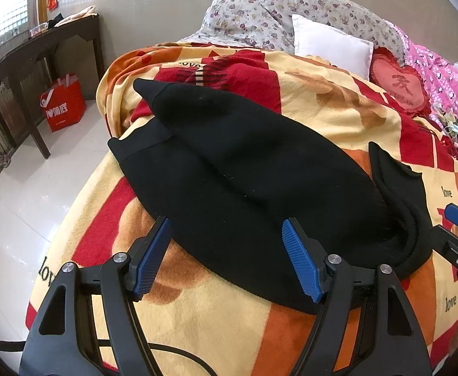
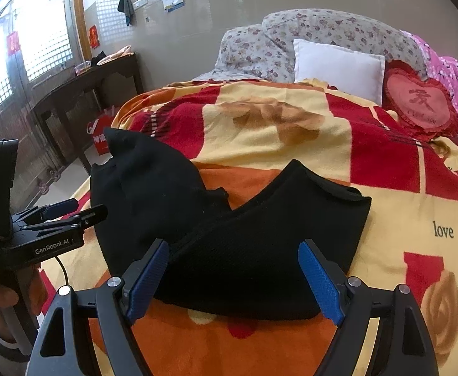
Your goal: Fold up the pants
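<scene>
Black pants lie on a red, yellow and orange blanket on a bed, the legs stretching away to the left and the waist end bunched at the right. My left gripper is open, hovering just over the near edge of the legs, holding nothing. In the right wrist view the pants lie with the waist part nearest. My right gripper is open above that near edge, empty. The left gripper also shows in the right wrist view, at the left beside the legs.
Floral pillows, a white cushion and a red heart cushion lie at the bed's head. A pink quilt runs along the right. A dark wooden table and a red bag stand on the tiled floor at left.
</scene>
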`<control>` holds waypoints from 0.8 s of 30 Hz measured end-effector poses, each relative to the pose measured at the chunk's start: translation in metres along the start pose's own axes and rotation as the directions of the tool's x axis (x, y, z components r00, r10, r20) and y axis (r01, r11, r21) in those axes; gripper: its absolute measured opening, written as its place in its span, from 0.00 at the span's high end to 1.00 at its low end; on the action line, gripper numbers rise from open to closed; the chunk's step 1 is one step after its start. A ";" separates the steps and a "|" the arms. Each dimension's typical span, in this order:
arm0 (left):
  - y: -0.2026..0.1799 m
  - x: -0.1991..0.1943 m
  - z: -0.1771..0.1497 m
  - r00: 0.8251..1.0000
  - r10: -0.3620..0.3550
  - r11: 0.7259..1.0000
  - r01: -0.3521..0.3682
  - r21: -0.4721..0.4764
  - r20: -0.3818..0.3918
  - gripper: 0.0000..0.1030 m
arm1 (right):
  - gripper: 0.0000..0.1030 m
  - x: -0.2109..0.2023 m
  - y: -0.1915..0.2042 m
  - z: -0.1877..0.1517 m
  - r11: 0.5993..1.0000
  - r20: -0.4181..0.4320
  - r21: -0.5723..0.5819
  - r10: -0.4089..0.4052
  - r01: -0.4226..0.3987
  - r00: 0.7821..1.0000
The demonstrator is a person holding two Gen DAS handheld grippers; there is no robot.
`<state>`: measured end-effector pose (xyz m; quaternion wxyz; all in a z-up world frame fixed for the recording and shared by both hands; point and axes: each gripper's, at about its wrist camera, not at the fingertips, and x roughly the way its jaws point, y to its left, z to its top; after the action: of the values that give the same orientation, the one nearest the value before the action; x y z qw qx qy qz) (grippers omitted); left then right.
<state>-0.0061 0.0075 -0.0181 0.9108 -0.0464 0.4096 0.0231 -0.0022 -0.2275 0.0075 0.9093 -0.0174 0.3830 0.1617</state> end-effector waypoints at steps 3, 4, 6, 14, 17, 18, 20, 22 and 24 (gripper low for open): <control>0.000 0.002 0.001 1.000 0.002 1.000 -0.002 0.002 -0.005 0.29 | 0.19 0.002 0.004 0.001 1.000 -0.001 -0.006 0.003 -0.003 1.000; 0.001 0.003 0.001 1.000 0.004 1.000 -0.004 0.003 -0.006 0.29 | 0.19 0.002 0.005 0.001 1.000 -0.003 -0.006 0.006 -0.006 1.000; 0.002 0.004 0.001 1.000 0.007 1.000 -0.007 0.005 -0.010 0.29 | 0.19 0.003 0.008 0.002 1.000 -0.006 -0.009 0.010 -0.010 1.000; 0.014 0.007 0.006 1.000 0.026 1.000 -0.026 -0.018 -0.010 0.29 | 0.19 0.008 0.026 0.017 0.997 0.008 -0.079 0.017 -0.016 1.000; 0.015 0.008 0.005 1.000 0.026 1.000 -0.026 -0.018 -0.012 0.29 | 0.19 0.011 0.030 0.020 0.996 0.010 -0.078 0.033 -0.032 0.999; 0.015 0.008 0.005 1.000 0.026 1.000 -0.026 -0.017 -0.011 0.29 | 0.19 0.012 0.031 0.020 0.996 0.002 -0.075 0.042 -0.042 0.999; 0.015 0.008 0.005 1.000 0.025 1.000 -0.026 -0.018 -0.010 0.29 | 0.19 0.014 0.034 0.019 0.996 -0.002 -0.080 0.046 -0.046 0.999; 0.015 0.008 0.005 1.000 0.023 1.000 -0.023 -0.019 -0.012 0.29 | 0.19 0.013 0.035 0.018 0.995 -0.003 -0.084 0.047 -0.047 0.999; 0.015 0.008 0.005 1.000 0.021 1.000 -0.022 -0.017 -0.013 0.29 | 0.19 0.014 0.036 0.017 0.995 -0.013 -0.089 0.042 -0.043 0.999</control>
<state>0.0019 0.0228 -0.0213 0.9074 -0.0499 0.4156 0.0362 0.0070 -0.1869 0.0130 0.9019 -0.0506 0.3807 0.1979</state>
